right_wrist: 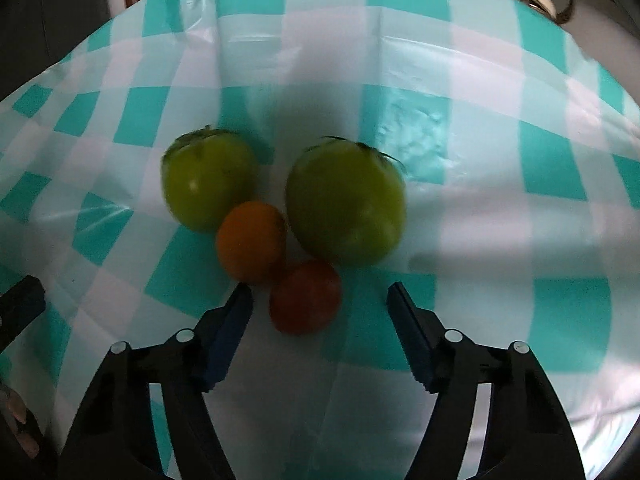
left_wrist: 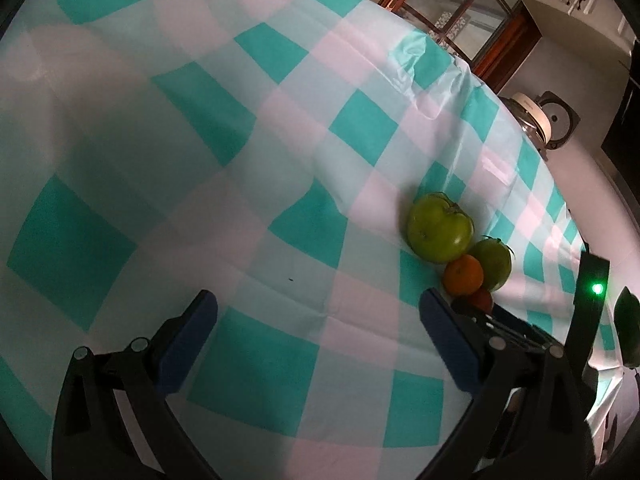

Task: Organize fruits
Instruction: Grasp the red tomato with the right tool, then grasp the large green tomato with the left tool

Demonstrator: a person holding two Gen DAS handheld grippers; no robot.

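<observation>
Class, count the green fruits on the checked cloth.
2: one green fruit at left, another right of it, with the orange fruit between them. None seem hidden.

- No text, label, brand or number can be read in either view.
- The pale appliance (left_wrist: pixel 534 114) beyond the far edge of the checked tablecloth (left_wrist: pixel 240 160) bears a small dark mark, too blurred to make out.

A teal-and-white checked cloth (left_wrist: pixel 280 128) is covering the worktop; behind it a wood-framed glass door (left_wrist: pixel 472 12) and white cabinets (left_wrist: pixel 572 0) are showing dimly.
</observation>
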